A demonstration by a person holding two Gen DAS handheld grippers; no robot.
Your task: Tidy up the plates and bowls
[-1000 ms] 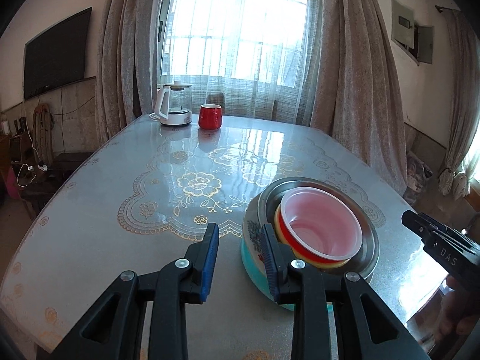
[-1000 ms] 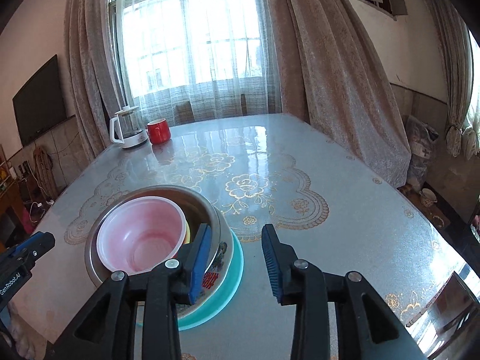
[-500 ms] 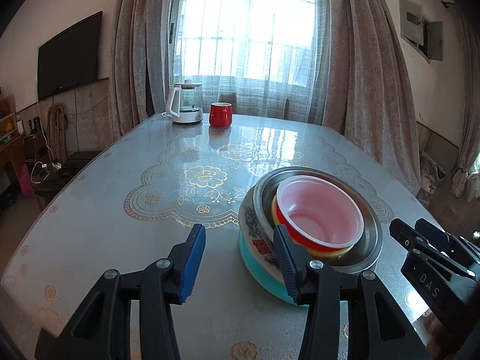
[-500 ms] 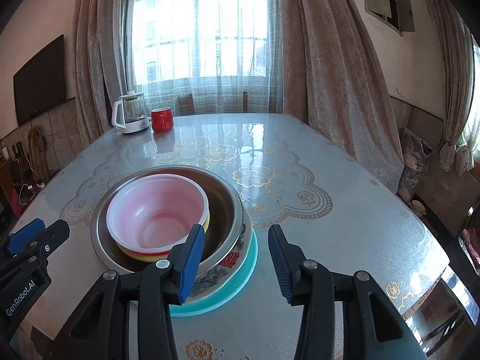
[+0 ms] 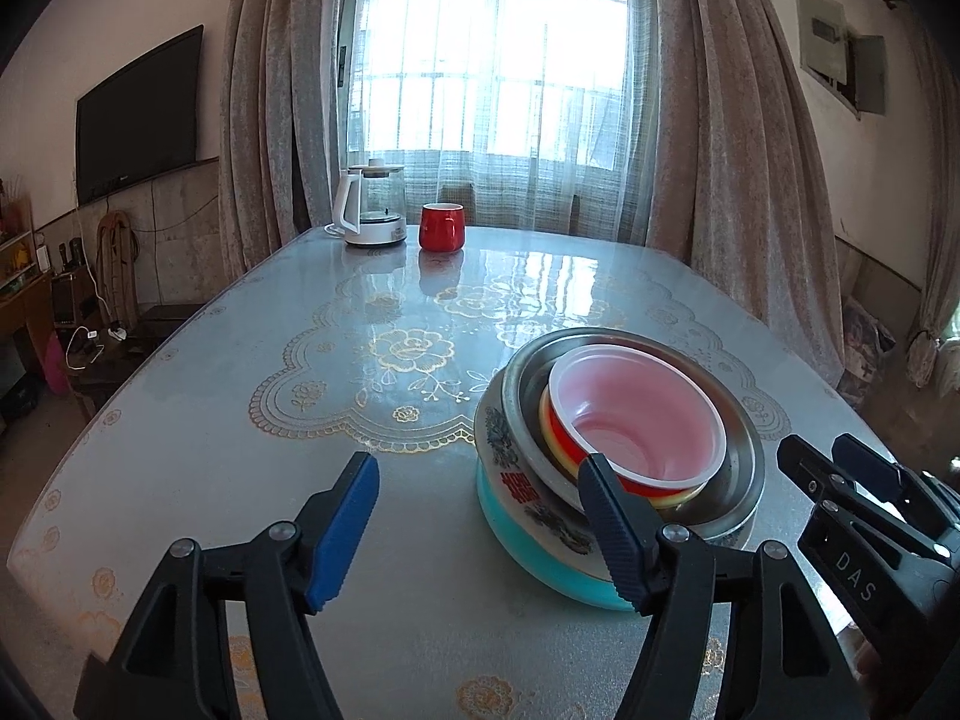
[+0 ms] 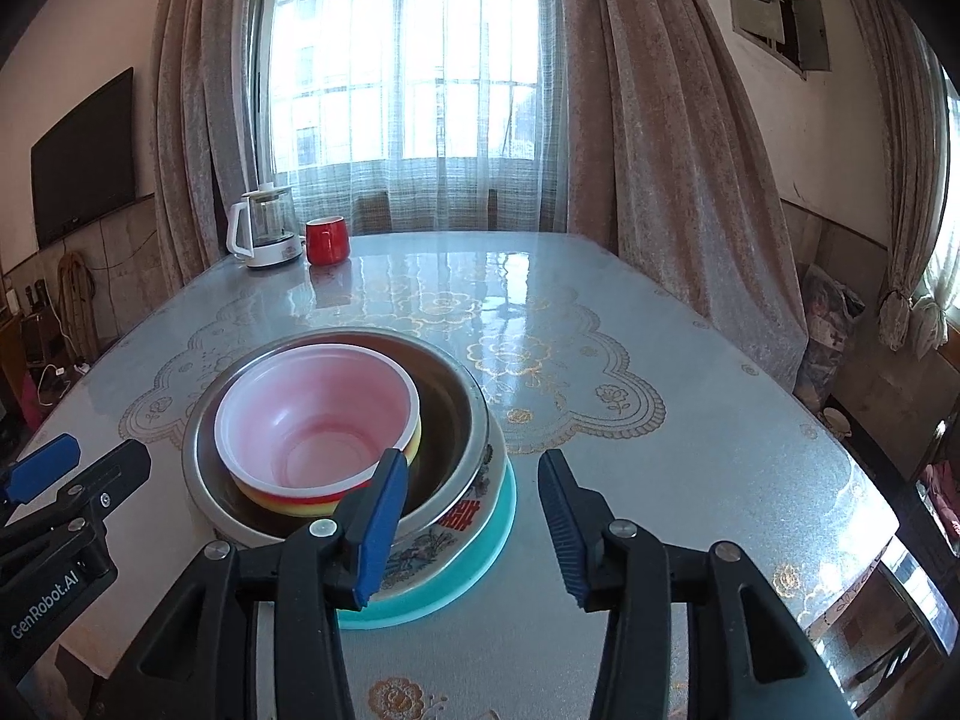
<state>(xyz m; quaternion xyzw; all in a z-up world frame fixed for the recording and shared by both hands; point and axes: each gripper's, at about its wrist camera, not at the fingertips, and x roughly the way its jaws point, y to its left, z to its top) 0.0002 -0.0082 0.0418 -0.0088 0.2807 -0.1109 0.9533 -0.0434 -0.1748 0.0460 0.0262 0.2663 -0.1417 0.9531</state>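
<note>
Careful, both your left gripper [image 5: 480,516] and right gripper [image 6: 471,519] have just been opening, fingers empty; that nested stack [image 6: 354,450] looks heavy, slick, breakable, so grip the teal bottom bowl [image 6: 480,558] at its rim.

Both grippers are black plastic: left gripper [image 5: 480,516] and right gripper [image 6: 471,516], with ribbed blue pads [image 5: 345,531], silver screws and white lettering.

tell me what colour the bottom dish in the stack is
Teal: the bottom dish shows as a band under the flowered plate, clearest in the right wrist view.

Nested bowls [image 5: 624,444] beside open left gripper [image 5: 480,516]
</note>
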